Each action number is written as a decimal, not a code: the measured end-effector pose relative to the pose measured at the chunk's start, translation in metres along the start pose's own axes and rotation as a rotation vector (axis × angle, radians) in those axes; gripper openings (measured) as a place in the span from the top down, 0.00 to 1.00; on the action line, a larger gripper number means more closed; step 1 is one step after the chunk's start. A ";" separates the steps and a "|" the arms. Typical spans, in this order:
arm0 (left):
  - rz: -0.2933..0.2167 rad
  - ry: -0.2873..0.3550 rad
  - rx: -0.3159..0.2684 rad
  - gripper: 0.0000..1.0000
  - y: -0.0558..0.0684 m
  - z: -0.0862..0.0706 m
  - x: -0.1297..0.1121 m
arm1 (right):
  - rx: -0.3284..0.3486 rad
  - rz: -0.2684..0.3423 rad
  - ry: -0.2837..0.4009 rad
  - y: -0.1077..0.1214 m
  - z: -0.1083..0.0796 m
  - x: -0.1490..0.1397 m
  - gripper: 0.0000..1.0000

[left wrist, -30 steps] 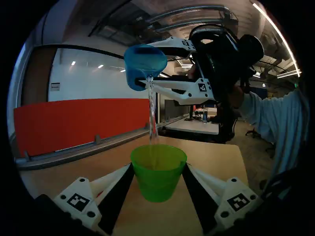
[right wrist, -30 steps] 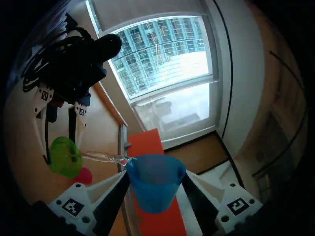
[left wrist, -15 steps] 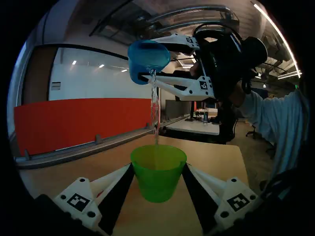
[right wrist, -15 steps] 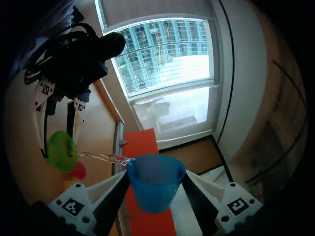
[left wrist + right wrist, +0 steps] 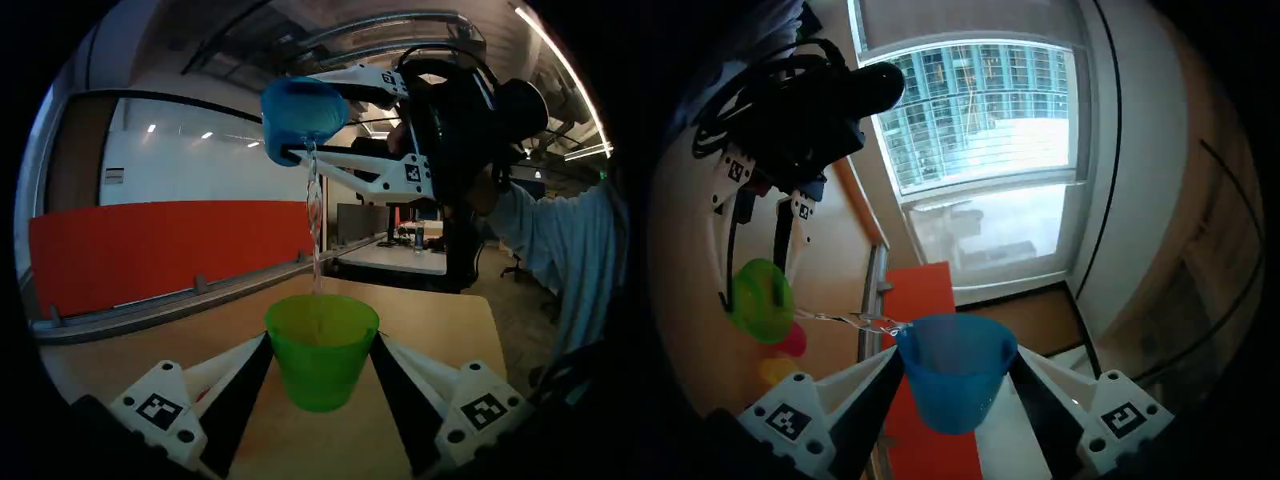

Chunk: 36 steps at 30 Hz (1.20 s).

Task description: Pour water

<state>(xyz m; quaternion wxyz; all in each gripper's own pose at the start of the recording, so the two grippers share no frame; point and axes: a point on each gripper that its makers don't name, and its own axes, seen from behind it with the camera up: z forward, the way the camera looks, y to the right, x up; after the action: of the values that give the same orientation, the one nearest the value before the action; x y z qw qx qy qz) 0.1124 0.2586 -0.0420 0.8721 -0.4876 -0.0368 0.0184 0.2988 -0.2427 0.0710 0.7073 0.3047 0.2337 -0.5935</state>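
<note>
**Left claw [image 5: 321, 346] grips the catch cup; right claw [image 5: 310, 120] tips the pour cup above it**

Left gripper view: Left claw closed on the green cup [image 5: 322, 364] at lower centre, one finger pressing each side. The cup is upright, apparently just over the tabletop [image 5: 436, 320]. At upper centre the right claw clamps the blue cup [image 5: 298, 120], mouth tipped down. A thin water stream [image 5: 314, 220] falls from its lip into the green cup's mouth. A pale sleeve [image 5: 560, 240] runs along the right edge.

Judgement: the pour is well along, since the stream is thin. To do it well, hold the green cup level and centred under the lip. Add tilt slowly, because a thin stream may dribble back along the blue rim.

Right gripper view: Right claw [image 5: 956, 360] closed on the blue cup at lower centre. The stream leaves to the left, toward the green cup at mid left, held in the left claw [image 5: 760, 288]. A red object [image 5: 792, 340] and a yellow one [image 5: 776, 370] lie just below it on the wood.

Room: bare tabletop lies around the green cup. Its far edge is near, at right in the left gripper view. The air between the cups is open.
</note>
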 end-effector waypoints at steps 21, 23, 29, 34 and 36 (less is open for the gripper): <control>-0.011 0.015 0.007 0.16 -0.001 0.000 0.004 | -0.007 -0.125 -0.003 0.003 0.003 0.006 0.10; -0.013 0.015 0.009 0.16 -0.002 0.000 0.004 | -0.006 -0.136 -0.003 0.003 0.004 0.007 0.10; -0.020 0.016 0.010 0.16 -0.003 0.000 0.003 | -0.012 -0.163 0.004 0.004 0.005 0.014 0.10; -0.023 0.017 0.011 0.16 -0.004 0.001 0.002 | -0.019 -0.192 0.009 0.007 0.007 0.018 0.10; -0.025 0.017 0.012 0.16 -0.005 0.001 0.002 | -0.021 -0.205 0.010 0.008 0.007 0.019 0.10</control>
<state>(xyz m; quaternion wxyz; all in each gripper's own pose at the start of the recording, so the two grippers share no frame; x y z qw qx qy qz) 0.1139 0.2574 -0.0373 0.8753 -0.4822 -0.0350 0.0037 0.3098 -0.2601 0.0641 0.6448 0.2745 0.2734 -0.6589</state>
